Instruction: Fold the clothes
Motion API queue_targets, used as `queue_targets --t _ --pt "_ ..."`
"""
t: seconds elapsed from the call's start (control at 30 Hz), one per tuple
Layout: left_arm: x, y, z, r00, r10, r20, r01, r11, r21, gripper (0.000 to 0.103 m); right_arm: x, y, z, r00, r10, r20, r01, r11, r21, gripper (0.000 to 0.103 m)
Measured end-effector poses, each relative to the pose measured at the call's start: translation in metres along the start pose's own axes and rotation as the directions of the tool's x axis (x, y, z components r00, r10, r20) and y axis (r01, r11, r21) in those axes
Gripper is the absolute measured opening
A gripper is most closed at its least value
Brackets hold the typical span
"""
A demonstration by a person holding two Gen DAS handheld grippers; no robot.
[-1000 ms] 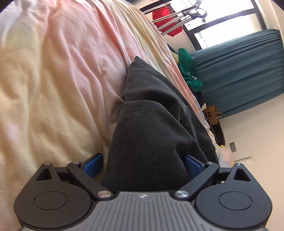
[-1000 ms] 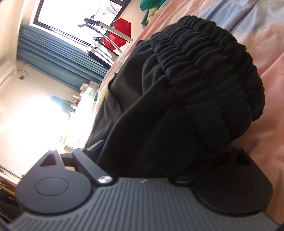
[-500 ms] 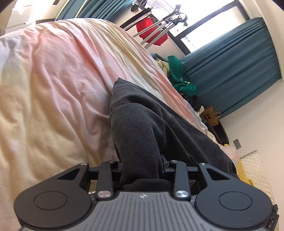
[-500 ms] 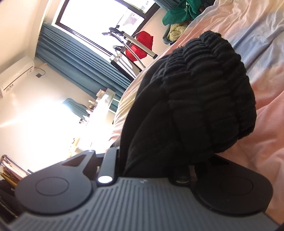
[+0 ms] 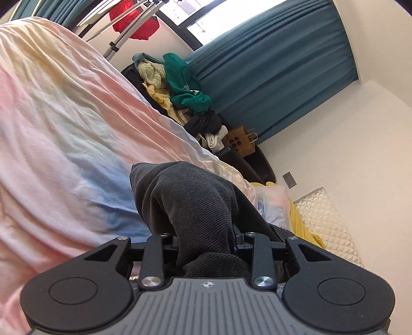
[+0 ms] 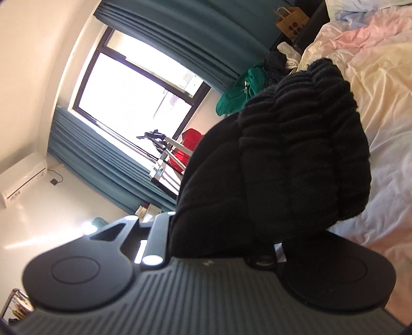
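A dark grey pair of trousers (image 5: 190, 203) is bunched in my left gripper (image 5: 206, 242), which is shut on its fabric above the pastel bedsheet (image 5: 64, 134). In the right wrist view the same garment's black ribbed elastic waistband (image 6: 296, 144) fills the middle. My right gripper (image 6: 221, 239) is shut on it and holds it lifted above the sheet (image 6: 386, 90). The fingertips of both grippers are hidden by cloth.
A pile of green, yellow and black clothes (image 5: 180, 85) lies on a dark seat past the bed's edge. A brown paper bag (image 5: 242, 141) stands by teal curtains (image 5: 270, 64). A drying rack with a red garment (image 5: 134, 20) stands near the window. A quilted pillow (image 5: 327, 219) lies at right.
Both grippers closed on the trousers, then lifted and swung them. The views tilted up from the bed toward the window and curtains, and the garment now hangs bunched off the sheet.
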State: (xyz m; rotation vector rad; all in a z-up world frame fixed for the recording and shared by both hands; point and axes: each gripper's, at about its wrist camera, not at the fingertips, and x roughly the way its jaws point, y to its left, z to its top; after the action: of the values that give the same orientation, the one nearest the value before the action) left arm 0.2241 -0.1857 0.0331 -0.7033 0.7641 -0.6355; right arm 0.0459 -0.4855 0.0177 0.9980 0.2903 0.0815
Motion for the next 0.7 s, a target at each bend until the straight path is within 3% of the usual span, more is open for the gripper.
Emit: queue_targets --t 0.17,0.33,0.5,0.7 --pt "0.120 -0.044 0.009 0.999 -0.013 -0.047 0.017 0.997 0.081 0.032 0.016 -0.043 0.073 0.994 -0.072 0.076 0.072 0.997 0.001 0.029" --pt "0.227 -0.049 0.008 0.996 0.000 -0.091 0.014 0.989 0.150 0.032 0.051 -0.102 0.107 0.981 -0.137 0.134 0.137 0.991 0.010 0.029" --pt "0.290 -0.014 -0.004 0.987 0.039 -0.155 -0.008 0.980 0.197 0.033 0.076 -0.168 0.088 0.978 -0.168 0.125 0.157 0.983 0.091 0.029" --pt "0.300 0.038 -0.031 0.979 0.065 -0.196 -0.016 0.971 0.240 0.034 0.067 -0.221 0.017 0.976 -0.199 0.088 0.174 0.956 0.235 0.030"
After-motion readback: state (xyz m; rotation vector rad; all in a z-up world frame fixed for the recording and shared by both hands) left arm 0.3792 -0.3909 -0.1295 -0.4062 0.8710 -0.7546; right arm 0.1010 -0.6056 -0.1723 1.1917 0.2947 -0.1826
